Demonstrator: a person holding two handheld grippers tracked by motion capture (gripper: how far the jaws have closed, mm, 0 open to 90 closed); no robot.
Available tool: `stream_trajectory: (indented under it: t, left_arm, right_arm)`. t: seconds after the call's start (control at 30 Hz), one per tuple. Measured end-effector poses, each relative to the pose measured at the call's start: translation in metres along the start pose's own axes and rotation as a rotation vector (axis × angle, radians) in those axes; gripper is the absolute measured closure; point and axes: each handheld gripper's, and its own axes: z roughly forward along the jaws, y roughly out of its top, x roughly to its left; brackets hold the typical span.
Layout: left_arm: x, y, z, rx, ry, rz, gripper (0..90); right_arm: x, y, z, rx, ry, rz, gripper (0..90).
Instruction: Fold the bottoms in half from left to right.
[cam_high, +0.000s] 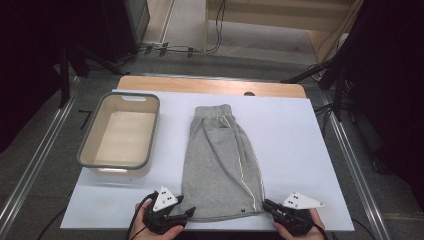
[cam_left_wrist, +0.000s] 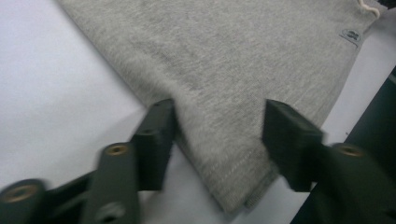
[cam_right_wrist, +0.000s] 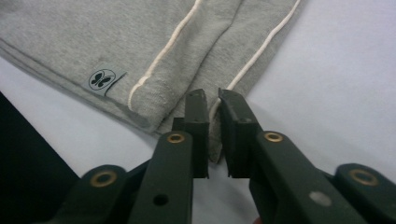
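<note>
While folded lengthwise on the white worktop (cam_high: 300, 150), the grey shorts (cam_high: 220, 160) lie waistband away, hem nearest both hands. Left hand-held gripper (cam_left_wrist: 219, 135): jaws wide, straddling the hem's left corner. Right hand-held gripper (cam_right_wrist: 212, 126): jaws pinched narrow on the hem's right corner.

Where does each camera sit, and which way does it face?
High view: above the near edge, facing forward and down on shorts, bin; both hands show.
Left gripper view: on the left tool, open around the hem corner.
Right gripper view: on the right tool, pinching the striped corner.
All share the shorts.
</note>
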Motion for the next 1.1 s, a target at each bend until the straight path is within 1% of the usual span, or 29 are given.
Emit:
stream_trajectory:
  t: [0.03, 0.07, 0.1, 0.13, 0.17, 0.2, 0.27, 0.3, 0.33, 0.4, 0.5, 0.53, 0.57, 0.6, 0.63, 0.67, 0.7, 0.77, 0.8, 0.83, 0.87, 0.93, 1.0, 1.03, 1.07, 1.1]
  left_arm:
    - [-0.002, 0.0, 0.0, 0.004, 0.017, 0.013, 57.8]
    - [-0.003, 0.0, 0.0, 0.009, 0.017, 0.022, 64.9]
    - [-0.003, 0.0, 0.001, 0.013, 0.002, 0.02, 73.1]
    - [-0.003, 0.0, 0.001, 0.016, -0.009, 0.017, 78.3]
    - [-0.001, 0.0, 0.0, 0.015, -0.023, 0.015, 83.0]
    - [0.002, 0.001, -0.001, 0.02, -0.035, 0.011, 85.6]
    - [0.005, 0.002, -0.005, 0.011, -0.049, 0.006, 86.5]
    - [0.006, 0.001, -0.008, 0.011, -0.046, 0.011, 86.6]
    - [0.008, 0.0, -0.011, 0.005, -0.05, 0.005, 86.7]
    - [0.01, -0.003, -0.015, -0.003, -0.059, -0.01, 86.7]
    - [0.011, -0.009, -0.019, -0.011, -0.079, -0.008, 86.4]
    - [0.011, -0.01, -0.019, -0.021, -0.082, -0.006, 85.0]
    - [0.011, -0.011, -0.02, -0.028, -0.086, -0.003, 79.5]
    - [0.01, -0.01, -0.02, -0.04, -0.086, -0.006, 70.1]
    - [0.01, -0.009, -0.021, -0.055, -0.085, -0.001, 59.8]
    - [0.009, -0.008, -0.021, -0.073, -0.091, -0.001, 52.6]
    - [0.009, -0.007, -0.022, -0.085, -0.096, 0.0, 46.6]
    - [0.01, -0.005, -0.023, -0.108, -0.099, -0.007, 34.2]
    - [0.012, -0.004, -0.023, -0.119, -0.108, -0.011, 29.3]
    - [0.013, -0.003, -0.024, -0.13, -0.115, -0.013, 26.3]
    - [0.014, -0.002, -0.025, -0.139, -0.113, -0.012, 24.3]
    - [0.015, -0.001, -0.026, -0.154, -0.116, -0.02, 16.8]
    - [0.017, 0.0, -0.027, -0.168, -0.116, -0.018, 15.5]
    - [0.018, 0.001, -0.028, -0.173, -0.114, -0.02, 13.4]
    - [0.018, 0.001, -0.028, -0.176, -0.12, -0.02, 13.2]
    - [0.019, 0.001, -0.029, -0.181, -0.117, -0.022, 13.2]
  right_arm:
    - [0.0, 0.0, 0.0, 0.002, 0.005, 0.004, 82.7]
    - [0.0, 0.0, 0.0, 0.003, 0.009, 0.004, 83.1]
    - [0.0, 0.0, 0.0, 0.004, 0.012, 0.004, 83.3]
    - [0.0, 0.0, -0.001, 0.002, 0.013, 0.005, 83.5]
    - [0.001, 0.0, -0.001, 0.007, 0.018, 0.01, 83.5]
    - [0.001, 0.0, -0.001, 0.007, 0.022, 0.011, 83.6]
    - [0.003, 0.0, -0.002, 0.006, 0.027, 0.014, 83.6]
    - [0.004, 0.0, -0.003, 0.008, 0.031, 0.015, 83.6]
    - [0.006, -0.001, -0.003, 0.009, 0.034, 0.014, 83.7]
    - [0.01, -0.003, -0.005, 0.01, 0.043, 0.011, 83.7]
    - [0.015, -0.005, -0.006, 0.019, 0.047, -0.002, 83.6]
    - [0.016, -0.005, -0.006, 0.022, 0.045, -0.004, 83.5]
    - [0.016, -0.005, -0.006, 0.019, 0.038, -0.006, 82.1]
    - [0.016, -0.005, -0.007, 0.01, 0.029, 0.0, 77.4]
    - [0.015, -0.004, -0.007, 0.008, 0.027, 0.004, 68.0]
    - [0.015, -0.002, -0.007, 0.005, 0.03, 0.002, 59.5]
    - [0.016, -0.001, -0.008, 0.001, 0.034, 0.0, 54.0]
    - [0.017, 0.004, -0.009, -0.015, 0.031, -0.019, 47.8]
    - [0.017, 0.008, -0.01, -0.022, 0.028, -0.023, 45.5]
    - [0.017, 0.012, -0.011, -0.027, 0.033, -0.023, 44.9]
    - [0.017, 0.016, -0.011, -0.035, 0.034, -0.028, 45.1]
    - [0.017, 0.025, -0.012, -0.053, 0.037, -0.035, 45.7]
    - [0.017, 0.033, -0.013, -0.074, 0.027, -0.047, 46.5]
    - [0.016, 0.037, -0.013, -0.082, 0.028, -0.048, 47.2]
    - [0.015, 0.041, -0.013, -0.085, 0.025, -0.048, 48.0]
    - [0.015, 0.045, -0.013, -0.09, 0.022, -0.043, 48.8]
